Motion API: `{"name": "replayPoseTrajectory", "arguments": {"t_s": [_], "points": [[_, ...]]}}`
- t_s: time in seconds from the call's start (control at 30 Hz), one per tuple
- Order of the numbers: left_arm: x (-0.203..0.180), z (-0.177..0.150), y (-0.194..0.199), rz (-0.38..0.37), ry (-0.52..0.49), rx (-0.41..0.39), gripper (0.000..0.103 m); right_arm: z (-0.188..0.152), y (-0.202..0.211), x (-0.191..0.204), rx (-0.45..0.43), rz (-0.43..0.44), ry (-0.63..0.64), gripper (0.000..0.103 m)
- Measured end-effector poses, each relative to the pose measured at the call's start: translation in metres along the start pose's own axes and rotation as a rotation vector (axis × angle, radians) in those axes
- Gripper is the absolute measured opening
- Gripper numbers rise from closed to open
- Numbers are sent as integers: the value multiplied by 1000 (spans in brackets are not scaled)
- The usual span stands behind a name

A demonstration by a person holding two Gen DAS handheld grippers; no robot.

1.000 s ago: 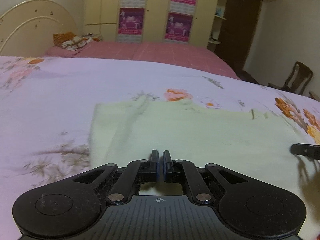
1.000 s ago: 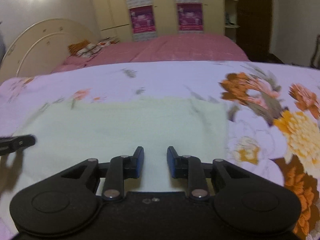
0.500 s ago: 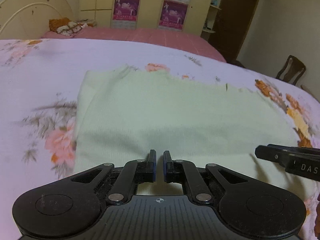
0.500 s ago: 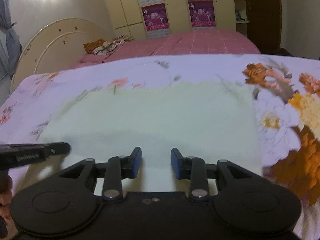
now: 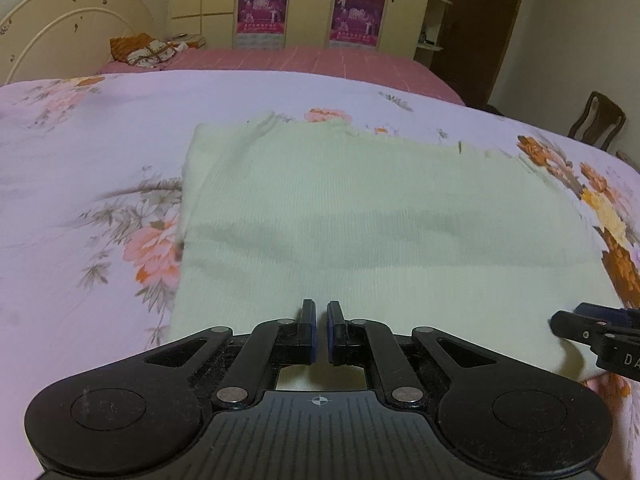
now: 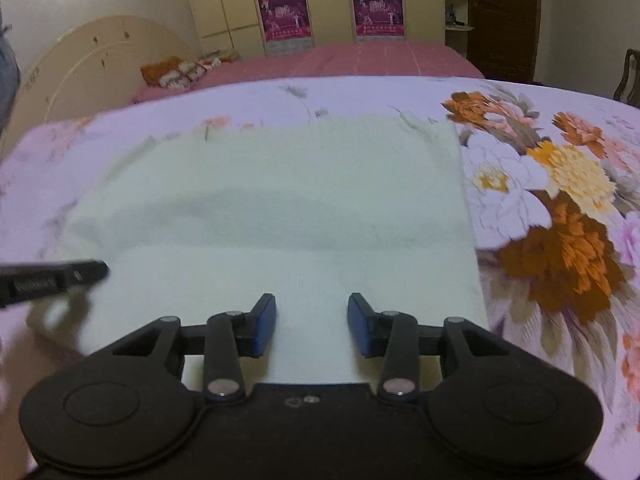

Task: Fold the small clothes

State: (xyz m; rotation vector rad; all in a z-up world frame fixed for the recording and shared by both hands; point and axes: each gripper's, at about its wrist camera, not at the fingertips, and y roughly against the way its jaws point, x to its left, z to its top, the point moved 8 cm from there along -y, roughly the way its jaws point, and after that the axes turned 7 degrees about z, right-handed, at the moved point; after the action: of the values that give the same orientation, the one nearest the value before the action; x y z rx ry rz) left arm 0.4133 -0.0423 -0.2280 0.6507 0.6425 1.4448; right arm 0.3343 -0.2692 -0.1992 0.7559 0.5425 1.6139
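Note:
A pale green garment (image 5: 360, 220) lies flat as a folded rectangle on the floral bedsheet (image 5: 80, 184); a soft crease runs across its middle. My left gripper (image 5: 319, 312) hovers over its near edge, shut, with nothing between the pads. My right gripper (image 6: 312, 304) is over the near right part of the garment (image 6: 280, 200). Its jaws are opening and nothing is between them. In the left wrist view the right gripper's tip (image 5: 580, 324) shows at the right edge. The right wrist view has the left gripper's tip (image 6: 80, 272) at its left edge.
Behind the floral sheet (image 6: 560, 184) lies a pink bed (image 5: 280, 60) with patterned pillows (image 5: 148, 50) and a cream headboard (image 5: 60, 40). Yellow wardrobes with posters (image 5: 260, 8) line the back wall. A wooden chair (image 5: 596, 120) and a dark door (image 5: 480, 28) stand at the right.
Both grippers have drawn back toward the garment's near edge, so more of it shows. The right jaws have spread wider. The left jaws stay together.

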Motion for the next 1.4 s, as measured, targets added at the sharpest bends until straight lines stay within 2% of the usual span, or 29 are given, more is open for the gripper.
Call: {"name": "replayPoseTrajectory", "arguments": {"t_s": [0.3, 0.4, 0.67, 0.9, 1.07, 1.13, 1.17, 1.2, 1.23, 1.27, 1.4], "points": [[4, -13, 13, 25, -13, 3, 7, -13, 11, 3, 39, -71, 2, 41], [2, -15, 12, 33, -44, -9, 7, -17, 9, 9, 58, -98, 44, 44], [4, -27, 24, 28, -67, -29, 8, -20, 9, 10, 58, -131, 22, 47], [12, -31, 28, 17, -3, 5, 9, -22, 16, 12, 77, -84, 32, 49], [10, -30, 30, 35, -3, 19, 10, -16, 23, 13, 38, -3, 3, 50], [10, -30, 32, 31, 14, 33, 15, -8, 24, 15, 18, 26, 5, 52], [11, -29, 33, 23, 29, 41, 33, -4, 24, 16, 10, 39, 6, 53], [11, -29, 35, 17, 45, 46, 64, -1, 24, 17, 5, 55, 5, 54], [12, -29, 38, 21, 61, 47, 78, 2, 23, 18, 4, 72, 4, 54], [11, -29, 42, 33, 71, 35, 89, 4, 22, 20, 5, 85, 7, 54], [7, -28, 49, 40, 73, 23, 89, 4, 17, 25, 8, 112, 51, 56]]}}
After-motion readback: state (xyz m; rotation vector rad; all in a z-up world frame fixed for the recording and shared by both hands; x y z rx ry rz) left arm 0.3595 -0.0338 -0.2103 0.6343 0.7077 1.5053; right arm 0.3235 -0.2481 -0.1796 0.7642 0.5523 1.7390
